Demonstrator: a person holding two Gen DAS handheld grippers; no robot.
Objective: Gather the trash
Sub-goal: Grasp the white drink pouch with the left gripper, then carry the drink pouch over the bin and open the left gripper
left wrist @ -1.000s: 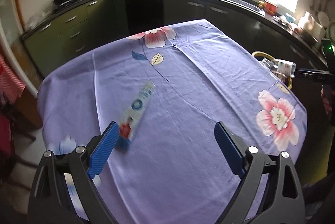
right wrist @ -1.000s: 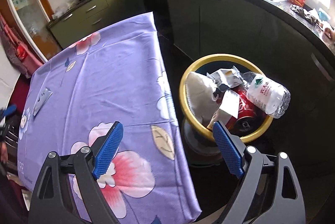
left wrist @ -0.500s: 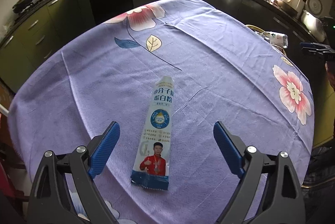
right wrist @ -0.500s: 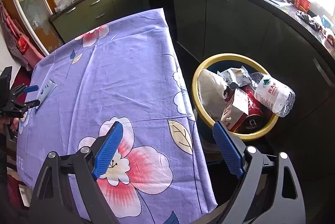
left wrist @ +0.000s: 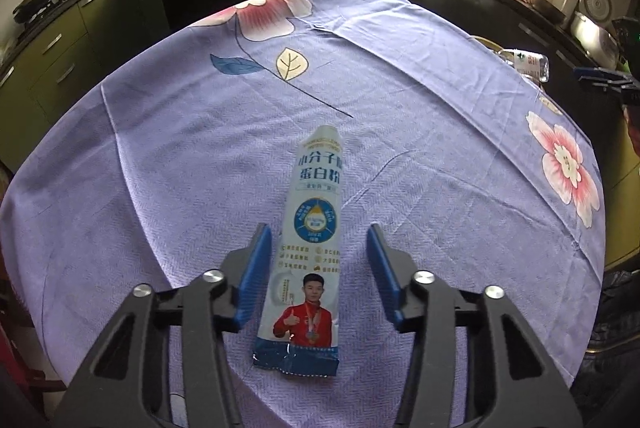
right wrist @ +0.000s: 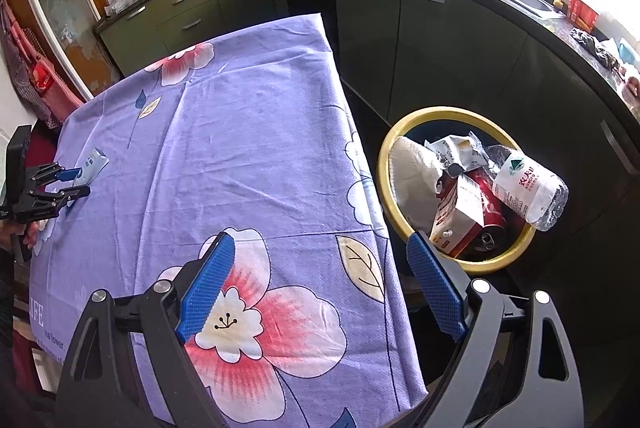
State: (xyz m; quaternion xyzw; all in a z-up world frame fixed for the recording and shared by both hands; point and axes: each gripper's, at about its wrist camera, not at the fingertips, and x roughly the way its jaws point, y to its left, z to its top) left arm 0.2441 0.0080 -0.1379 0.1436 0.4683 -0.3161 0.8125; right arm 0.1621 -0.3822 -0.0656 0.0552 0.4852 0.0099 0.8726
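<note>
We find the sachet [left wrist: 310, 252] flat on the purple tabletop [left wrist: 440, 132], long axis running near to far — lying between the left gripper [left wrist: 316, 260] jaws, which have just been closing but are not yet touching it. The right gripper [right wrist: 320, 292] stands spread, empty, well apart.

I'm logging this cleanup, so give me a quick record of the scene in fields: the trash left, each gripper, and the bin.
trash left: one sachet lying flat on the tablecloth
left gripper: jaws have just been closing, sachet between them, pads not yet touching it
right gripper: open, empty, over the table's corner
bin: yellow-rimmed, beside the table, full; bottle lying across its rim
</note>
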